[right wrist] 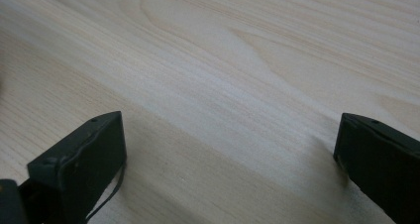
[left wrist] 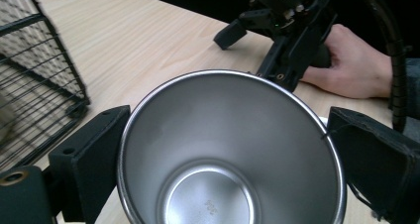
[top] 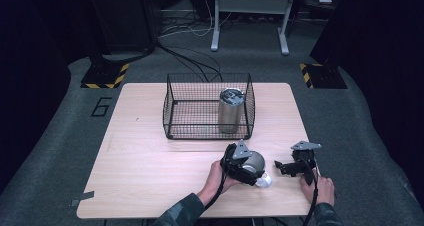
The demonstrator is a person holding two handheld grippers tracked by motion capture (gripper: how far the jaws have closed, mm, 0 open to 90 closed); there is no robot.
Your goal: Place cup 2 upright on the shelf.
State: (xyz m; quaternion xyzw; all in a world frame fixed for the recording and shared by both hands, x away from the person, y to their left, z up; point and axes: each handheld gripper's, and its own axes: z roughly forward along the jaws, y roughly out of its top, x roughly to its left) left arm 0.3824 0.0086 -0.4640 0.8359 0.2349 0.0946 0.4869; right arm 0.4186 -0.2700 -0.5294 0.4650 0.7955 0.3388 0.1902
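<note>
Across the centre of the high view lies the desk (top: 150,161), carrying a wire basket (top: 172,106) in its upper middle with one steel cup (top: 230,111) upright inside. Lower right of centre, the left hand-held gripper (top: 248,171) is closed on a second steel cup (left wrist: 233,149), jaws against its outer wall, mouth facing the camera. Its long axis appears tilted. The basket lies above-left, nearest this hand. The right hand-held gripper (top: 286,168) rests spread wide, empty.

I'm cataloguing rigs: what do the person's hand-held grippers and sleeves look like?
Both the left hand-held gripper and the right hand-held gripper are black, with blocky jaws, a grey three-cornered top plate and a trailing black ribbed cable. The sleeves are dark and mottled.
</note>
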